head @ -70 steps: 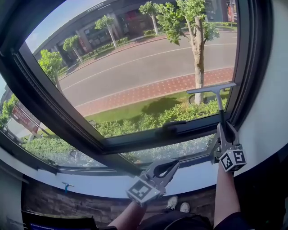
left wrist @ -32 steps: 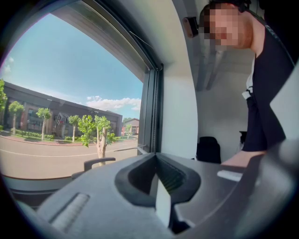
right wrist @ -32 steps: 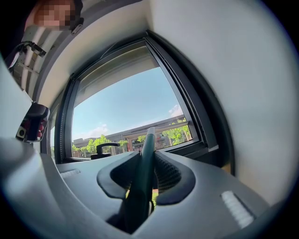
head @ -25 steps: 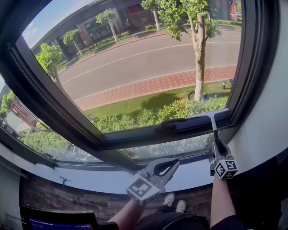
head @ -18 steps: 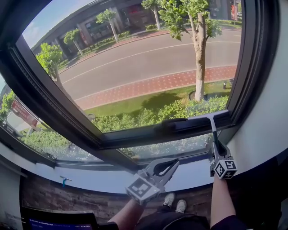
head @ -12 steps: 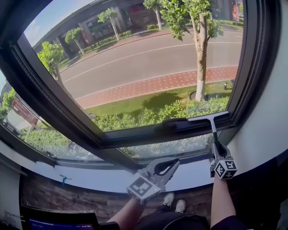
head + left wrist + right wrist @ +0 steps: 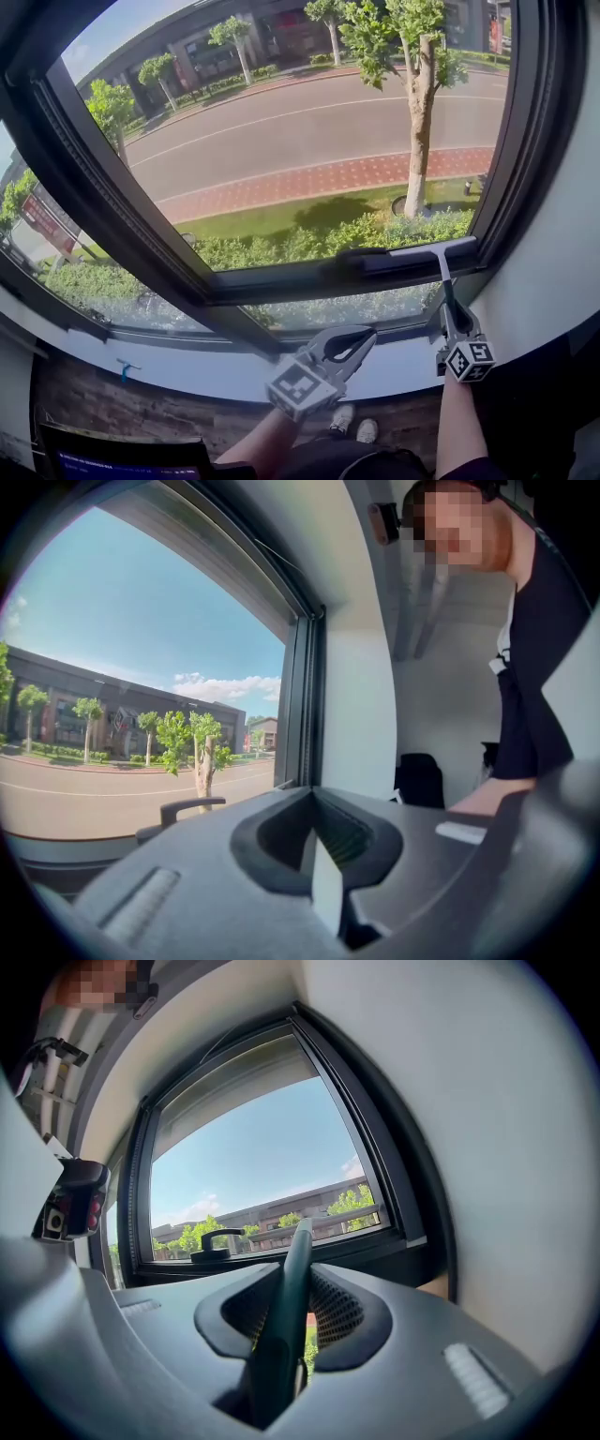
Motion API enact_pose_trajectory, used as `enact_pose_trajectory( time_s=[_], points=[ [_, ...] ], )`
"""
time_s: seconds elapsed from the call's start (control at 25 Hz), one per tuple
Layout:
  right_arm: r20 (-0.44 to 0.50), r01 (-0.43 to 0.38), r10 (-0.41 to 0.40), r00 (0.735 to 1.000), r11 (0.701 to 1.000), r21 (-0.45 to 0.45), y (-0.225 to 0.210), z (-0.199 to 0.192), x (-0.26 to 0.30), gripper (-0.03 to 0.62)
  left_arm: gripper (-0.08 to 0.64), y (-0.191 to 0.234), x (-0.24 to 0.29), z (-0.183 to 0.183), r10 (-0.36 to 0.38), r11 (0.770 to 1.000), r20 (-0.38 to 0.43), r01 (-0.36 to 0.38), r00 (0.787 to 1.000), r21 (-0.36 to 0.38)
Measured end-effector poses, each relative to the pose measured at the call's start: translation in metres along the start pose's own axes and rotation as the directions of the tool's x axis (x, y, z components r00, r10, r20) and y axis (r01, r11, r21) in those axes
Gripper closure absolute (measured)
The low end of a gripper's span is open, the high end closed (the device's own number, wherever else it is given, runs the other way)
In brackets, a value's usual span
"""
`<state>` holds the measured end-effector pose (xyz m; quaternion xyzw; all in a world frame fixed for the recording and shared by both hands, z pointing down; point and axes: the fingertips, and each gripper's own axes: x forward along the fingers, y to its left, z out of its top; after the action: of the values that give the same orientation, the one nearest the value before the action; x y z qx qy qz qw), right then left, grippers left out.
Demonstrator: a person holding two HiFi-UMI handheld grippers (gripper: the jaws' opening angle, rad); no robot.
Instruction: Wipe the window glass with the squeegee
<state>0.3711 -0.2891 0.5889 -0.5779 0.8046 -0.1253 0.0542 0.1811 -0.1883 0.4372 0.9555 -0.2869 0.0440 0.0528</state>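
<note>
Dark metal frames the window glass [image 7: 309, 159] in the head view, which looks out on a road, a brick footpath and a tree [image 7: 419, 103]. The squeegee [image 7: 437, 255] is at the lower right corner of the pane. Its pale blade lies along the bottom edge where the glass meets the frame (whether it presses on the glass cannot be told). Its thin handle runs down into the right gripper [image 7: 449, 317], which pinches it. Just left of the blade, the black window handle [image 7: 361, 255] sits on the lower frame rail. The left gripper [image 7: 352, 339] hangs over the white sill [image 7: 178, 367], well apart from the squeegee, with its jaws pressed together.

In the left gripper view, the left gripper [image 7: 314, 803] has its jaw tips meeting and nothing between them. Only a strip of white wall shows through the opening behind the tips. Past them are the window handle [image 7: 192, 808], the tree [image 7: 201, 754] outside and blue sky. At the right edge, a person in a dark top [image 7: 536, 677] leans in.

In the right gripper view, the right gripper [image 7: 286, 1283] is clamped on the squeegee's dark handle [image 7: 298, 1246]. The handle rises from between the jaws toward the pane. The window handle [image 7: 218, 1239] stands on the frame to its left, with trees and a building beyond.
</note>
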Motion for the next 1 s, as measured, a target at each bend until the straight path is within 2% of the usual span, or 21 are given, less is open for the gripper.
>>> enact_pose_trajectory(
  time_s=[0.48, 0.72, 1.0],
  points=[
    [0.118, -0.043, 0.049, 0.992, 0.998, -0.056, 0.021, 0.073, -0.025, 0.494, 0.557, -0.017, -0.007, 0.02, 0.008, 1.0, 0.059, -0.01, 0.998, 0.028],
    [0.225, -0.103, 0.118, 0.967, 0.992, -0.078, 0.057, 0.128, -0.029, 0.492, 0.557, -0.015, -0.014, 0.02, 0.019, 0.999, 0.08, -0.021, 0.997, 0.028],
    [0.375, -0.121, 0.141, 0.916, 0.99, -0.077, 0.089, 0.19, -0.012, 0.492, 0.557, -0.005, -0.009, 0.019, -0.026, 0.998, 0.123, 0.02, 0.992, 0.054]
  ],
)
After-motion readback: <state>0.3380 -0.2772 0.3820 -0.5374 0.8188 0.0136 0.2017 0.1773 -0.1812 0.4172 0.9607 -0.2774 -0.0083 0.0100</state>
